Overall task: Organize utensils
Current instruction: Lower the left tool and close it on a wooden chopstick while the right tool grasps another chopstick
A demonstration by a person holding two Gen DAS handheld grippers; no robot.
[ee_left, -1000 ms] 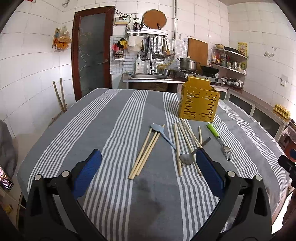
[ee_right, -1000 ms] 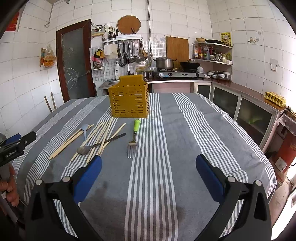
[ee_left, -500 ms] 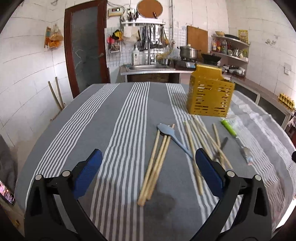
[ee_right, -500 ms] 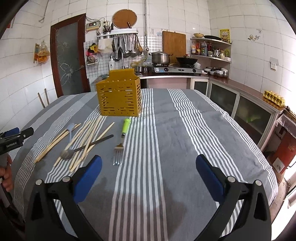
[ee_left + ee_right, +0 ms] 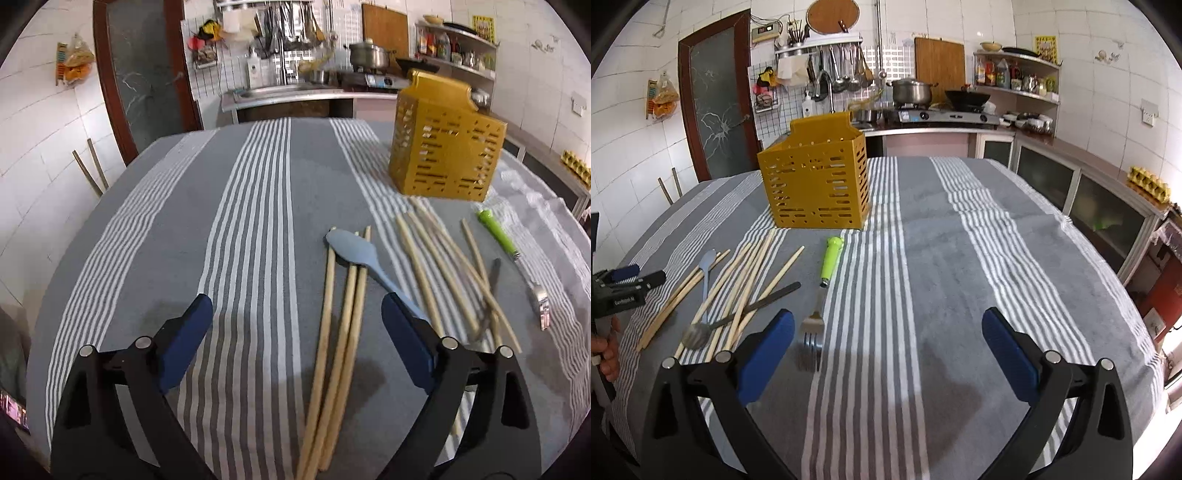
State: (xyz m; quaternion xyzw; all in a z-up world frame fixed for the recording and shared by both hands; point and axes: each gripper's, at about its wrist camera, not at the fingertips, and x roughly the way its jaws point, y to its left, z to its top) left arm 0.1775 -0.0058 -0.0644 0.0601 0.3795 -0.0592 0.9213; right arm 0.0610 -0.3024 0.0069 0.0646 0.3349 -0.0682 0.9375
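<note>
A yellow slotted utensil holder (image 5: 447, 144) (image 5: 816, 173) stands upright on the striped cloth. In front of it lie several wooden chopsticks (image 5: 334, 339) (image 5: 738, 280), a blue spoon (image 5: 354, 251) (image 5: 707, 262), a metal spoon with a dark handle (image 5: 698, 334) and a green-handled fork (image 5: 498, 236) (image 5: 831, 258). My left gripper (image 5: 295, 321) is open and empty, low over the cloth, with three chopsticks between its fingers. My right gripper (image 5: 886, 336) is open and empty, with the fork's tines by its left finger (image 5: 768, 350).
The table (image 5: 960, 258) carries a grey and white striped cloth and ends close on the right. Behind it are a kitchen counter with a stove and pots (image 5: 912, 92), a shelf, and a brown door (image 5: 144, 74). The left gripper shows at the right wrist view's left edge (image 5: 620, 288).
My left gripper has moved forward and down toward the chopsticks. My right gripper has moved forward toward the fork. Both stay open.
</note>
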